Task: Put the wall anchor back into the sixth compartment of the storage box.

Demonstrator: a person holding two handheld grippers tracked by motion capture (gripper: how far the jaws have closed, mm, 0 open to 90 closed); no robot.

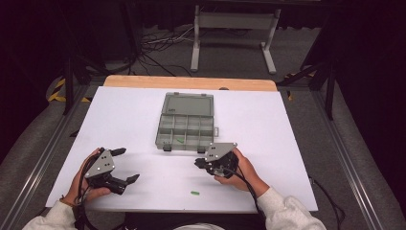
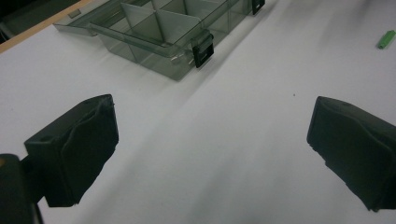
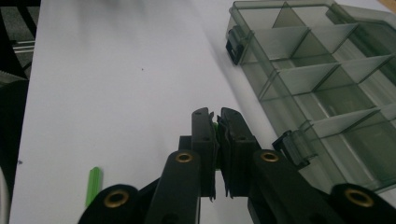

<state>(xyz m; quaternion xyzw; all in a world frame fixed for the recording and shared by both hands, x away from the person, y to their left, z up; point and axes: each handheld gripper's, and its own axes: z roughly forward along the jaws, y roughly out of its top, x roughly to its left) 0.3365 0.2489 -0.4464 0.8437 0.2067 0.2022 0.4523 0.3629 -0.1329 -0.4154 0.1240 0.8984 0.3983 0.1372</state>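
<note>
A clear grey compartment box (image 1: 161,130) lies open in the middle of the white table, its lid flat behind it. One small green peg (image 1: 179,140) rests in a front compartment. My right gripper (image 1: 199,163) hovers just in front of the box's front right corner, shut on a small green peg (image 3: 215,126) that peeks out between the pads. Another green peg (image 1: 195,193) lies loose near the table's front edge. At the front left, my left gripper (image 1: 128,164) stands wide open and empty, pointing right across the table.
The white board (image 1: 287,143) covers a wooden table whose far edge (image 1: 191,82) shows behind it. In the left gripper view the box (image 2: 140,46) sits ahead with its black latch (image 2: 204,50), and the loose peg (image 2: 386,38) lies at the far right.
</note>
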